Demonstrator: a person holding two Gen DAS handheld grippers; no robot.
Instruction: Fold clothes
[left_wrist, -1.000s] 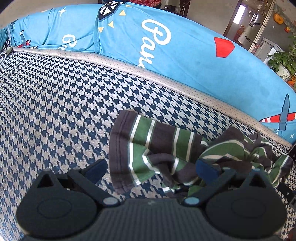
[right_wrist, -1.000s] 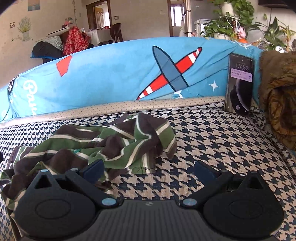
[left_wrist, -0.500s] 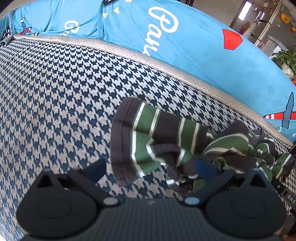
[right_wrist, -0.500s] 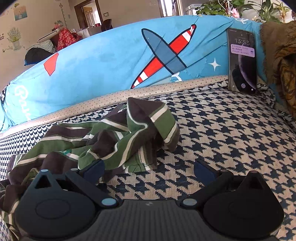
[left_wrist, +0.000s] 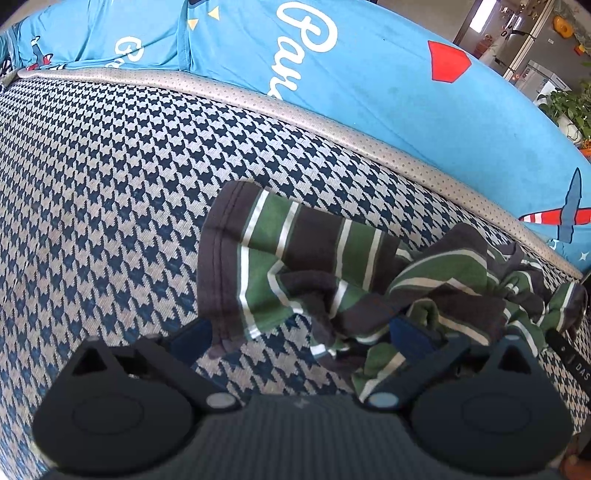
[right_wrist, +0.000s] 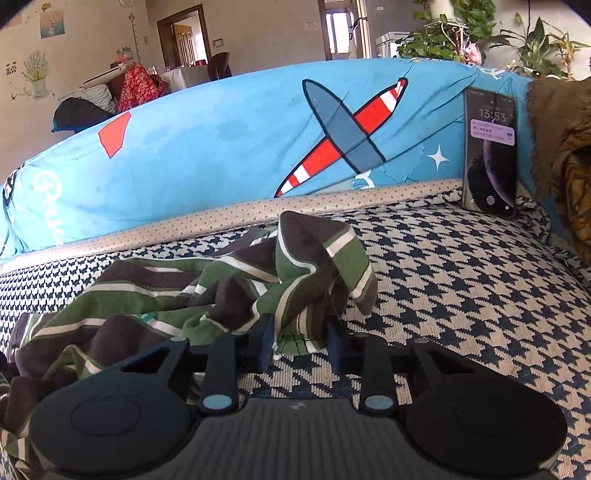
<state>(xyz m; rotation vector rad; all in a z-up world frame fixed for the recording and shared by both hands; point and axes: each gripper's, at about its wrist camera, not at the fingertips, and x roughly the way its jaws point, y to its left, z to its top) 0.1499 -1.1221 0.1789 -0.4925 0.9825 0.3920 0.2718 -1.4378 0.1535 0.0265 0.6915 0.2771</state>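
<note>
- The striped garment (right_wrist: 229, 291), green, dark brown and white, lies crumpled on the houndstooth seat (left_wrist: 92, 177) of a sofa, in the middle of the cushion and a little short of the beige piping at its back edge; nothing is folded yet.
- The right gripper (right_wrist: 300, 341) is closing: its 2 blue pads flank a hanging fold at the garment's right end, and the cloth sits between them. Judging by the right wrist view, the pads look to be just meeting the fabric rather than clamping it firmly.
- The left gripper (left_wrist: 299, 330) is spread wide and released. 1 finger lies beside the dark hem at the garment's left end, the other over the bunched middle; it grips nothing.
- The step in hand looks like taking hold of the 2 ends so the garment can be lifted and spread flat.
- To do it well, the right pads should bite a single edge or corner, not a thick wad, or the cloth will stay twisted when lifted.
- The left gripper would do best to go for the flat dark hem, which is exposed and easy to pinch.
- A phone (right_wrist: 489, 151) leans upright against the blue backrest (right_wrist: 221, 147) near the seat's right back corner, well apart from the cloth; a wide spread should stay clear of it.
</note>
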